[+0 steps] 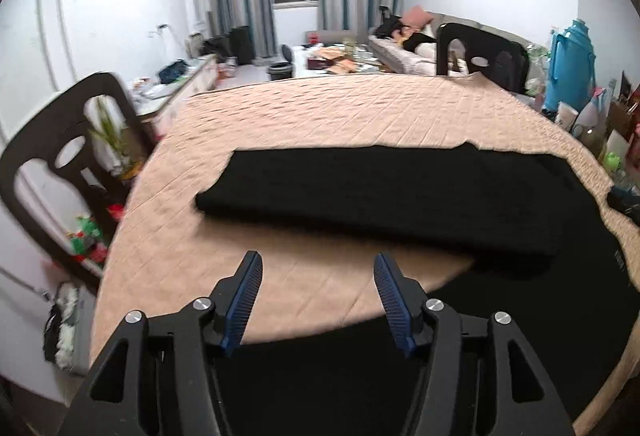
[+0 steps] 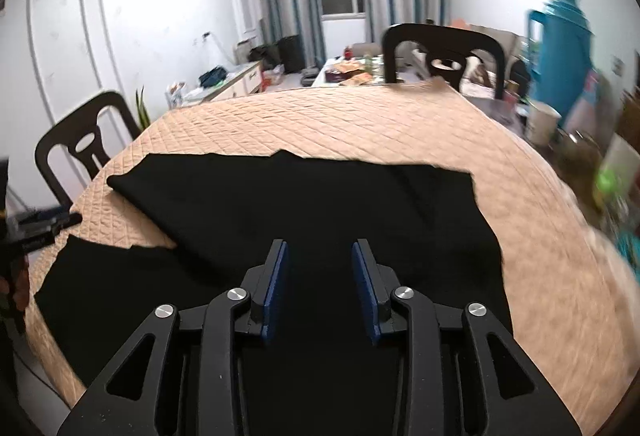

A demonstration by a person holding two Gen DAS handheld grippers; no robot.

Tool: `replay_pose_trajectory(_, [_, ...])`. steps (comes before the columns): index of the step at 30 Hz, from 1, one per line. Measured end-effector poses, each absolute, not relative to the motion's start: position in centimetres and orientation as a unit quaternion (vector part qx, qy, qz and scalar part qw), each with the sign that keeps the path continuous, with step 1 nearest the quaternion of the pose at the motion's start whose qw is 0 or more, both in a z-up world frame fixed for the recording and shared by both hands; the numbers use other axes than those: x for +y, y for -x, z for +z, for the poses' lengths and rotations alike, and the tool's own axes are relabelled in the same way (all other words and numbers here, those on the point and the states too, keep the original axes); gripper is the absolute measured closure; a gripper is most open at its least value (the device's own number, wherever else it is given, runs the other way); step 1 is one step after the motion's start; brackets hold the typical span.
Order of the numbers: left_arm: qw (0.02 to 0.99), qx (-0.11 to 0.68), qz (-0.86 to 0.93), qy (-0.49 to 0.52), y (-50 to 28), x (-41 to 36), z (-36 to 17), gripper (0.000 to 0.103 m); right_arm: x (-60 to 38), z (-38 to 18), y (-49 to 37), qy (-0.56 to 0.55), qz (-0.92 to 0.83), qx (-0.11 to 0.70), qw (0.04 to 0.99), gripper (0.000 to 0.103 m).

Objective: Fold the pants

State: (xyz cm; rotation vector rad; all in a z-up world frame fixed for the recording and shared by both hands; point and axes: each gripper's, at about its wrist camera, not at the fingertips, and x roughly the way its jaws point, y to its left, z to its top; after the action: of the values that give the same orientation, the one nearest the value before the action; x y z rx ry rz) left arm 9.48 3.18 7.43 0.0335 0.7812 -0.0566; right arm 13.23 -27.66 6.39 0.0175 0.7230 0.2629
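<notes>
Left wrist view is showing the black pants (image 1: 400, 196) lying folded across the quilted peach cover of the table (image 1: 320, 108), one layer doubled over another. Dark chairs (image 1: 68, 164) are standing at the table's edges, and a blue flask (image 1: 570, 60) is standing among clutter at the right. Left hand-held gripper (image 1: 318, 264) is hovering just before the pants, jaws apart and empty. Right hand-held gripper (image 2: 320, 252) is hanging over the pants, jaws likewise apart, gripping nothing.
</notes>
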Motion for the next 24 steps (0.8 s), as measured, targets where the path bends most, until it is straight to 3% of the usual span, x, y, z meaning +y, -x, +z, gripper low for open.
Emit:
replay_pose_trajectory(2, [0.921,0.388,-0.042,-0.012,-12.0,2.8,7.6,0.040,-27.0,5.9,-16.2,-0.015,0.140,0.373,0.917,0.056])
replay_pose_trajectory(14, [0.894,0.449,-0.009,0.001,-25.8,2.2,2.6,0.036,-25.7,1.2,-29.0,0.004,0.100,0.468,0.878,0.056])
replay_pose_trajectory(17, [0.887,0.462,-0.001,-0.008,-27.4,2.0,1.1,0.036,-25.7,0.6,-30.1,0.001,0.086,0.474,0.876,0.056])
replay_pose_trajectory(20, [0.890,0.456,0.004,-0.005,-27.9,1.9,0.5,0.028,-25.1,-0.2,-30.7,0.014,0.078,0.486,0.870,0.056])
replay_pose_trajectory(24, [0.896,0.443,0.012,-0.020,-27.6,1.3,0.3,0.025,-24.3,-0.6,-30.9,0.054,0.060,0.477,0.875,0.054])
